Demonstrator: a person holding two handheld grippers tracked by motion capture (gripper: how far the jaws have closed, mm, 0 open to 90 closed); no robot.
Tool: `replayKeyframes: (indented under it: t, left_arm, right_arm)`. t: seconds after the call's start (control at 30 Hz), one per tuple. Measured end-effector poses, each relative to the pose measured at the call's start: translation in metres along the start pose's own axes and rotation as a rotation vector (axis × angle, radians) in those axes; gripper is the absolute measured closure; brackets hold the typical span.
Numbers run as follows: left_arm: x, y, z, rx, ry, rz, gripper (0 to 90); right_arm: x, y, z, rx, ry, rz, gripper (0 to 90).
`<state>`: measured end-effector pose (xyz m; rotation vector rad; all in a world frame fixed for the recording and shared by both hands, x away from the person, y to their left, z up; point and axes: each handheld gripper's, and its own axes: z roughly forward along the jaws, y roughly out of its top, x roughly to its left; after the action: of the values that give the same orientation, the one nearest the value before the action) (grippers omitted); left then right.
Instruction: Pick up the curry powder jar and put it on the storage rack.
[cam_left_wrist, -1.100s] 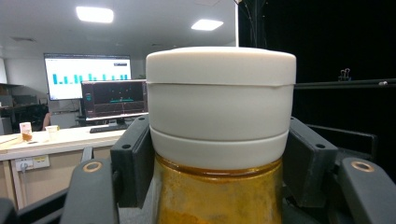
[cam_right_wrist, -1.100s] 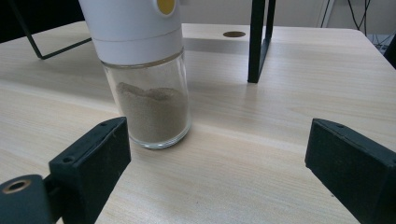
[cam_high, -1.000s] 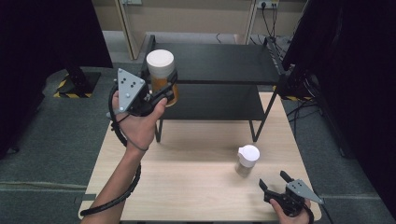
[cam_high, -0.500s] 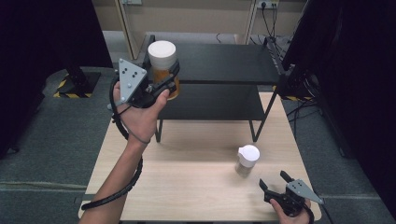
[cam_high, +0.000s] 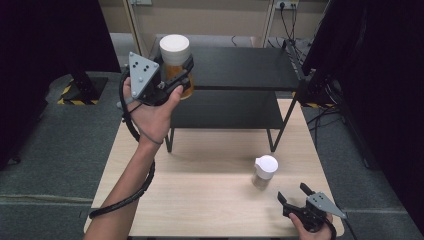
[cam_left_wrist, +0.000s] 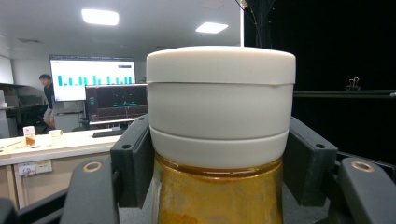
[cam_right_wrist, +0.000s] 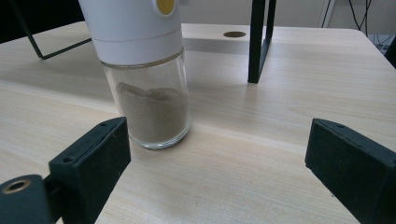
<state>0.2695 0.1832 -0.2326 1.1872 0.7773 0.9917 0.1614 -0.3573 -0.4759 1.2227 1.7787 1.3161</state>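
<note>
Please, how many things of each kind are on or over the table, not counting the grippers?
Jar with white lid and amber contents: 1
Glass shaker with white cap and beige powder: 1
Black two-level shelf: 1
Total: 3

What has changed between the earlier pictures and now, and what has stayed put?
The left gripper, still clamped on the amber jar, has lifted it higher, towards the black shelf's top level. The right gripper stayed open on the table beside the spice jar.
</note>
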Motion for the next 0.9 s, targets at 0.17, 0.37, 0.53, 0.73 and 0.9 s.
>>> replayKeyframes:
  t: [0.17,0.37,0.53,0.73,0.9]
  left_arm:
    - [0.002,0.002,0.007,0.003,0.015,-0.003,34.9]
    - [0.005,0.002,0.015,0.005,0.026,0.001,34.8]
    - [0.005,0.001,0.021,0.009,0.042,0.011,34.9]
    - [0.007,0.002,0.031,0.023,0.065,0.004,34.8]
    - [0.008,0.002,0.04,0.029,0.084,0.004,34.9]
  right_arm:
    - [0.0,0.0,0.0,0.001,0.001,0.0,6.9]
    - [0.0,0.0,0.0,0.001,0.001,-0.002,6.9]
    - [0.0,0.0,0.0,0.0,0.002,-0.001,6.9]
    - [-0.001,0.0,0.0,-0.001,0.003,-0.001,6.9]
    - [-0.001,0.0,0.0,0.001,0.003,-0.002,6.9]
